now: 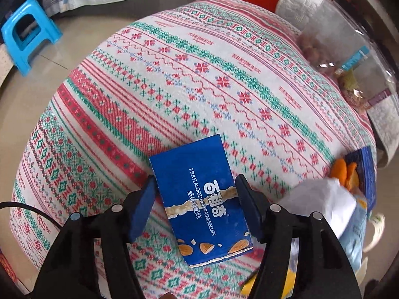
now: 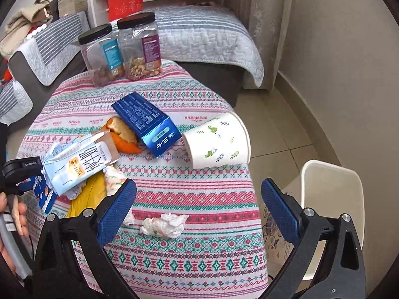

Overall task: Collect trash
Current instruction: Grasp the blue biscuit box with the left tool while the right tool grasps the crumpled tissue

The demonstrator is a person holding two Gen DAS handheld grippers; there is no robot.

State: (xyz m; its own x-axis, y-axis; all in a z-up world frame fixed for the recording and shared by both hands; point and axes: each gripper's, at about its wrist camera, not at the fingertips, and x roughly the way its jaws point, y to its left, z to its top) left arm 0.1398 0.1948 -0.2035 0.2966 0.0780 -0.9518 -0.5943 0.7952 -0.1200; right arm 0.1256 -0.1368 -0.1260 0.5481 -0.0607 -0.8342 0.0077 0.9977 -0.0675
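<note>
Left wrist view looks down on a glossy blue cardboard biscuit box [image 1: 202, 199] lying flat on the woven, cross-stitch-patterned tablecloth [image 1: 174, 74]. The left gripper [image 1: 195, 204] straddles the box, its ribbed blue pads [image 1: 142, 209] against or just beside the long edges; whether they press cannot be told. A blue plastic stool [image 1: 27, 32] stands on the tiled floor beyond.

Right wrist view shows the right gripper [image 2: 198, 209] spread wide and empty above a crumpled white tissue [image 2: 164, 224] on the cloth. Farther back lie a crushed pale-blue milk carton [image 2: 77, 164], curled orange peel [image 2: 124, 137], a second, dark blue rectangular box [image 2: 147, 124] and a tipped paper cup [image 2: 219, 142] printed with leaves, its mouth towards the table edge. Two clear plastic jars [image 2: 139, 47] of nuts with black lids stand upright at the far edge. A white plastic bin [image 2: 331, 214] sits on the floor beside the table.
</note>
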